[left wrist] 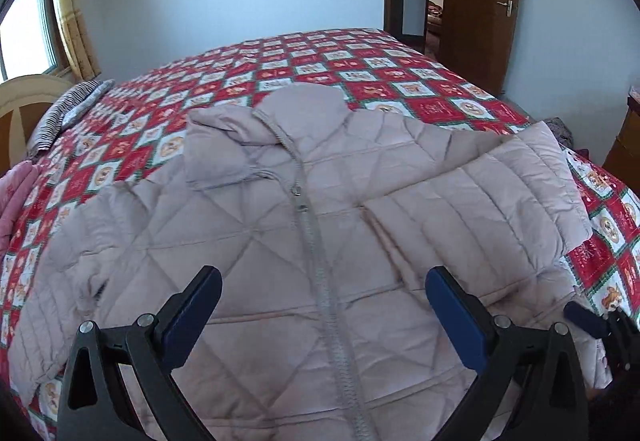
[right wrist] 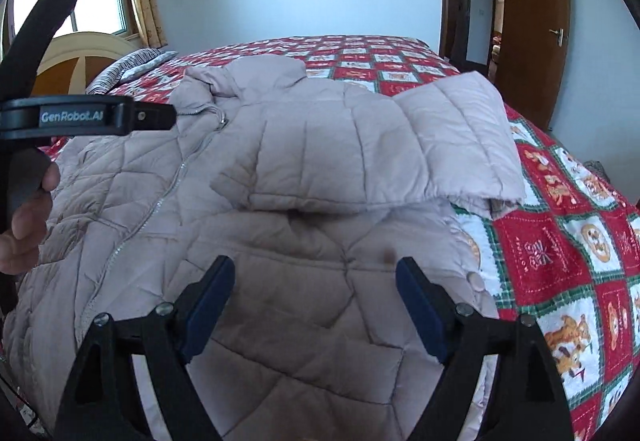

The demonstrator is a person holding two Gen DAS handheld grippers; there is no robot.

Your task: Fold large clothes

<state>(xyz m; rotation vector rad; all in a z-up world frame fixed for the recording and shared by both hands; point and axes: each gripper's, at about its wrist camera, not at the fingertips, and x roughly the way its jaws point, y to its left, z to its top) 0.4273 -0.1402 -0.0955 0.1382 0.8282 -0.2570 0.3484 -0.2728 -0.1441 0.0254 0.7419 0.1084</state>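
A large pale pink quilted jacket (left wrist: 248,261) lies front up on the bed, zipped, with its collar at the far end. Its right sleeve (left wrist: 492,193) is folded across the chest; the left sleeve lies out to the left. The jacket also fills the right wrist view (right wrist: 280,241), the folded sleeve (right wrist: 360,157) lying across it. My left gripper (left wrist: 323,281) is open and empty, above the zip at the jacket's lower front. My right gripper (right wrist: 315,273) is open and empty, above the jacket's lower right part. The left gripper's body (right wrist: 80,117) shows at the left of the right wrist view.
The bed has a red, white and green checked cover (left wrist: 320,65). A striped pillow (left wrist: 68,109) and a cream headboard (left wrist: 28,97) are at the left. Pink cloth (left wrist: 12,201) lies at the left edge. A brown door (left wrist: 480,1) stands open at the back right.
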